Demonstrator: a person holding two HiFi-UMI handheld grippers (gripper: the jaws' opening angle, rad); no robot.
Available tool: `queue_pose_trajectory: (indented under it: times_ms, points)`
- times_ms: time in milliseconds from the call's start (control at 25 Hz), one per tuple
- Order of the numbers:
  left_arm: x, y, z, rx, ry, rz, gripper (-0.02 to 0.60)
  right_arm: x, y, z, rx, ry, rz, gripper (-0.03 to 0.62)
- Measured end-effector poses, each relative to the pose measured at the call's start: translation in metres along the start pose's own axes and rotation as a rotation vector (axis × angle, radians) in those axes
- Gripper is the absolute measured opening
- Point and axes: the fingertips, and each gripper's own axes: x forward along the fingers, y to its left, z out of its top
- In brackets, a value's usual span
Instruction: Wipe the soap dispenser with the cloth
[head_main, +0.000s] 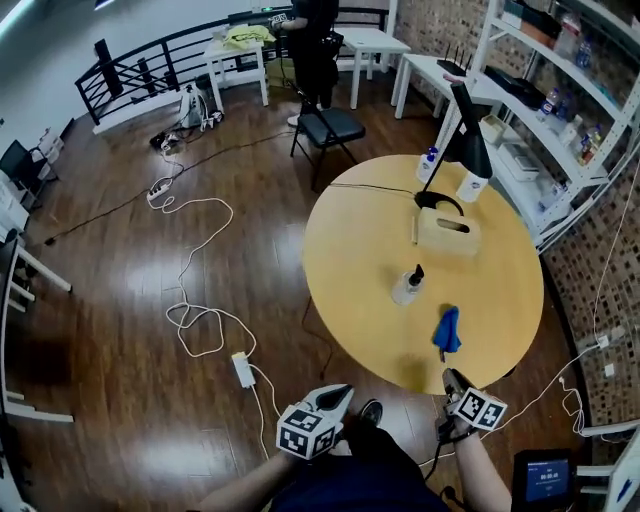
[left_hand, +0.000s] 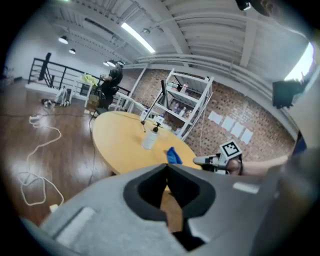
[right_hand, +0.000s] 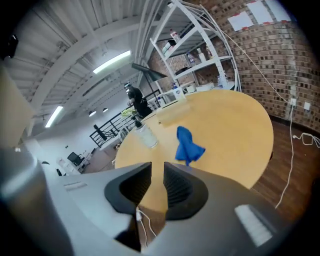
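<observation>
Left fingers (left_hand: 166, 169): pressed together, nothing in them. Right fingers (right_hand: 172, 176): a narrow gap apart, nothing between them, only table edge and floor cable show through the gap. Neither gripper holds or touches anything.

The left gripper (head_main: 340, 393) and right gripper (head_main: 452, 378) both hover off the near rim of the table (head_main: 360, 250), pointing in toward it.

Key relation: the cloth (head_main: 447, 330) lies straight ahead of the right gripper, just inside the near rim. It is clearly nearer the right hand than the left. It's blue and bunched, and its long axis runs roughly away from the person, in line with the right fingers.

The soap dispenser (head_main: 408, 286) stands upright beyond the cloth, a bit to its left and toward the table middle. It sits near the cloth but apart from it, pump head on top. From the left gripper it lies ahead and to the right.

With the cloth down and off the dispenser, this fits either the cloth waiting to be picked up or the cloth set down after wiping. Can't tell which.

Counts:
- 1 cloth
- 1 soap dispenser near centre
- 1 tissue box (head_main: 447, 232)
- 1 black desk lamp (head_main: 468, 140)
- about 2 small bottles (head_main: 429, 163) at the far edge, too small to be sure
- 2 grippers
- 1 table
</observation>
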Motion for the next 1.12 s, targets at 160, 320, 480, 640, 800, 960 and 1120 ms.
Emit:
queue_pose_trajectory:
  times_ms: [160, 320, 480, 640, 800, 960, 1120]
  points:
    - [-0.015, -0.016, -0.026, -0.004, 0.078, -0.151, 0.004, -0.048, 0.077, -0.069, 0.020, 0.030, 0.057, 0.067]
    - [-0.036, -0.032, -0.039, 0.021, 0.085, -0.211, 0.005, -0.072, 0.154, -0.095, -0.092, 0.019, 0.144, 0.066]
    - [-0.048, -0.044, -0.041, 0.096, 0.083, -0.215, 0.005, -0.086, 0.206, -0.096, -0.320, -0.023, 0.219, 0.066]
    - [-0.050, -0.045, -0.033, 0.143, 0.065, -0.164, 0.005, -0.091, 0.224, -0.090, -0.455, -0.059, 0.258, 0.066]
    - [-0.054, -0.059, -0.021, 0.200, 0.001, -0.107, 0.005, -0.104, 0.231, -0.083, -0.484, -0.113, 0.293, 0.064]
    - [-0.058, -0.067, -0.034, 0.294, 0.011, -0.063, 0.005, -0.115, 0.230, -0.078, -0.482, -0.156, 0.330, 0.045]
    - [-0.065, -0.083, -0.051, 0.276, 0.016, -0.032, 0.005, -0.132, 0.228, -0.084, -0.508, -0.152, 0.386, 0.010]
